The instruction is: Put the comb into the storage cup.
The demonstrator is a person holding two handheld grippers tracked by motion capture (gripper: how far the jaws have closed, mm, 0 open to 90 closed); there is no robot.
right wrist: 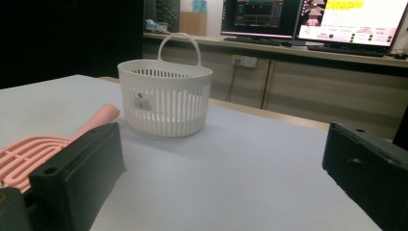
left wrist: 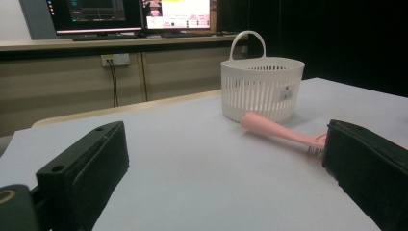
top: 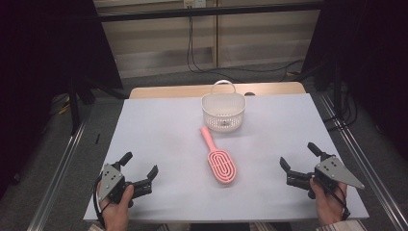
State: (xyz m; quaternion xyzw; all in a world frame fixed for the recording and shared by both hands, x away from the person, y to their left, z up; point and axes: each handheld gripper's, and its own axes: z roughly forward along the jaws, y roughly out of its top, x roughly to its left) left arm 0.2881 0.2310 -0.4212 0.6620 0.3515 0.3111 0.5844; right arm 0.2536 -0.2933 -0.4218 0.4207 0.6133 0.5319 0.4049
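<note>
A pink hairbrush [top: 219, 157] lies flat in the middle of the pale table, its handle pointing toward a white slotted basket [top: 223, 111] with a loop handle at the back. The brush [left wrist: 284, 131] and the basket [left wrist: 262, 94] also appear in the left gripper view, and the right gripper view has the same brush [right wrist: 43, 149] and basket [right wrist: 165, 103]. My left gripper [top: 140, 165] rests near the front left corner, jaws wide open and empty. My right gripper [top: 299, 156] sits near the front right edge, open too, nothing between its jaws.
The table [top: 159, 125] has a wooden strip along its far edge. Metal rails [top: 62, 159] run down both sides. Cables hang by the wall behind. Monitors [right wrist: 308, 19] stand on a counter beyond the table.
</note>
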